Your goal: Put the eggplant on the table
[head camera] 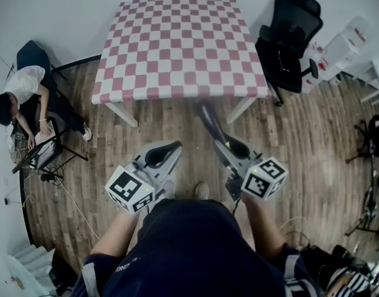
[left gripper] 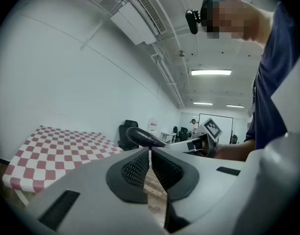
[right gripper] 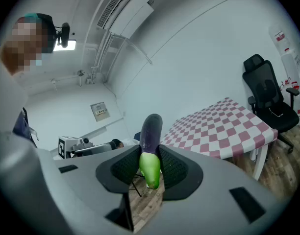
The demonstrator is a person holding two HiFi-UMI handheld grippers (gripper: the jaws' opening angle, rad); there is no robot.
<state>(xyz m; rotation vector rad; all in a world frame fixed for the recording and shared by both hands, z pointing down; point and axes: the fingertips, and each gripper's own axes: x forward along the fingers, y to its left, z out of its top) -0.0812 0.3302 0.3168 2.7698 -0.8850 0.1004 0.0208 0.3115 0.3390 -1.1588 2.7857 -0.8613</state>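
A long dark purple eggplant (head camera: 209, 121) with a green stem end (right gripper: 151, 169) is clamped in my right gripper (head camera: 230, 148). It points forward toward the table's (head camera: 177, 42) near edge, above the wooden floor. In the right gripper view the pads press on the eggplant (right gripper: 151, 130) from both sides, and the table (right gripper: 223, 126) lies ahead to the right. The table has a pink and white checked cloth with nothing on it. My left gripper (head camera: 161, 155) hangs beside the right one, shut and holding nothing (left gripper: 150, 153). The left gripper view shows the eggplant (left gripper: 142, 137) just past its tips.
At the far left, a person (head camera: 22, 98) sits bent over a small stand. A black office chair (head camera: 291, 39) stands by the table's right corner, with white boxes (head camera: 344, 48) behind it. Cables lie on the floor at left.
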